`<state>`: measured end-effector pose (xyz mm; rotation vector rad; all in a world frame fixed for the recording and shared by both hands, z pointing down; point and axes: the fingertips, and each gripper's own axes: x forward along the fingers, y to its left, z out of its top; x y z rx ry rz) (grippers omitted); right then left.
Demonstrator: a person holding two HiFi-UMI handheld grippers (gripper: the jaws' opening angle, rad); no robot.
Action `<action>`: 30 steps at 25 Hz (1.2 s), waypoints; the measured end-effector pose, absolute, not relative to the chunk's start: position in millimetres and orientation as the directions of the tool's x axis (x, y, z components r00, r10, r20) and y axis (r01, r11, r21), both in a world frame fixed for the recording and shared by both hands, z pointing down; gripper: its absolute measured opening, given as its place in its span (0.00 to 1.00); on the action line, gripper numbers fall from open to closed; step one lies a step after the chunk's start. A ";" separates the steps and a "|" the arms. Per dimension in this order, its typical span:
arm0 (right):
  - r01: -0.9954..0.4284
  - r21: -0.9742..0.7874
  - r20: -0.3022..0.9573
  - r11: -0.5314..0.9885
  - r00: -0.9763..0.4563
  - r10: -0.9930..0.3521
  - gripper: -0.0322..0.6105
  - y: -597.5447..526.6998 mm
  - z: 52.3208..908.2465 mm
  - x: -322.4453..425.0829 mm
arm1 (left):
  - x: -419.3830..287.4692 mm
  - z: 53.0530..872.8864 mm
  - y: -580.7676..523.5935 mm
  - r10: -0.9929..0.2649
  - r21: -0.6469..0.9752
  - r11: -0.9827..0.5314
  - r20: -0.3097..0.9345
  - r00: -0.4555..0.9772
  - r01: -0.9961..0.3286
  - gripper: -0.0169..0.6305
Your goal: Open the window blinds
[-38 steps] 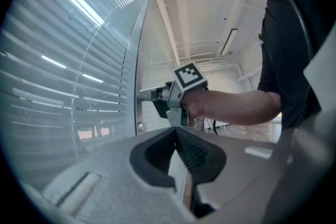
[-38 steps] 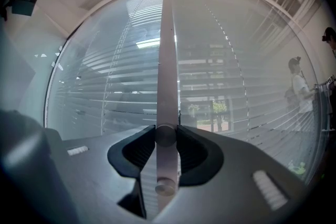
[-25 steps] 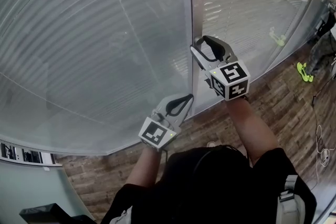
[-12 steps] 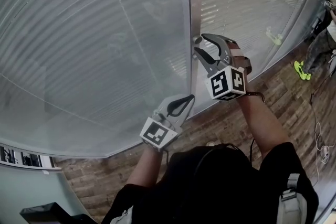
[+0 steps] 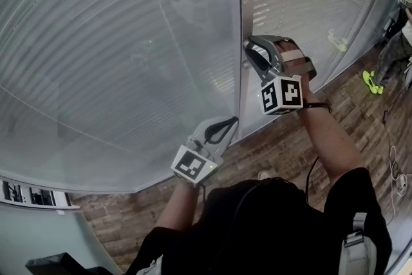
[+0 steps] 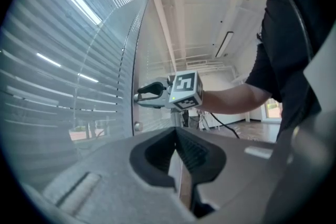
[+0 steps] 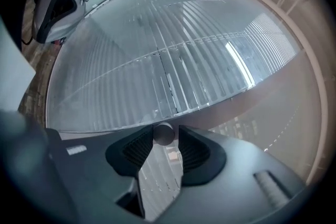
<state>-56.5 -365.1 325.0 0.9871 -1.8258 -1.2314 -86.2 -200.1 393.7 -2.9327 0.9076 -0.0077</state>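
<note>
Closed slatted blinds [image 5: 116,42] hang behind curved glass, split by a grey upright frame [image 5: 239,9]. My right gripper [image 5: 248,53] is at that frame, its jaws one above the other. In the right gripper view a small round metal knob [image 7: 164,134] sits between the tips of the right gripper [image 7: 164,137]; the jaws have just been closing and both pads touch it. My left gripper [image 5: 225,125] hangs lower and nearer, by the glass, shut with nothing in it [image 6: 177,136]. It looks towards the right gripper [image 6: 139,97].
Brick-patterned wood floor [image 5: 283,145] runs along the base of the glass. At the far right another person's bright green shoe [image 5: 370,82] shows, with cables [image 5: 396,183] lying on the floor. A second small knob [image 6: 137,126] sits lower on the frame.
The right gripper has rolled about its own axis, so its marker cube now faces differently, and its jaws have narrowed around the knob. The left gripper has stayed where it was.
</note>
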 end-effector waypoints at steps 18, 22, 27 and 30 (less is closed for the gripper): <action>-0.280 0.922 0.135 0.266 -0.411 -0.901 0.25 -369.9 327.4 -54.7 | -116.0 392.2 -183.3 -0.552 -0.083 -0.829 -0.024 0.833 -0.552 0.03; -0.362 0.886 0.130 0.291 -0.409 -0.903 0.25 -368.7 325.6 -53.7 | -117.9 393.3 -182.5 -0.547 -0.075 -0.834 -0.021 0.837 -0.547 0.03; -0.479 0.802 0.138 0.356 -0.430 -0.892 0.25 -367.6 323.4 -52.3 | -118.6 396.4 -179.9 -0.539 -0.077 -0.839 -0.007 0.842 -0.538 0.03; -0.576 0.715 0.134 0.395 -0.442 -0.887 0.25 -370.1 321.1 -50.0 | -120.8 397.4 -181.8 -0.540 -0.068 -0.840 -0.006 0.842 -0.539 0.03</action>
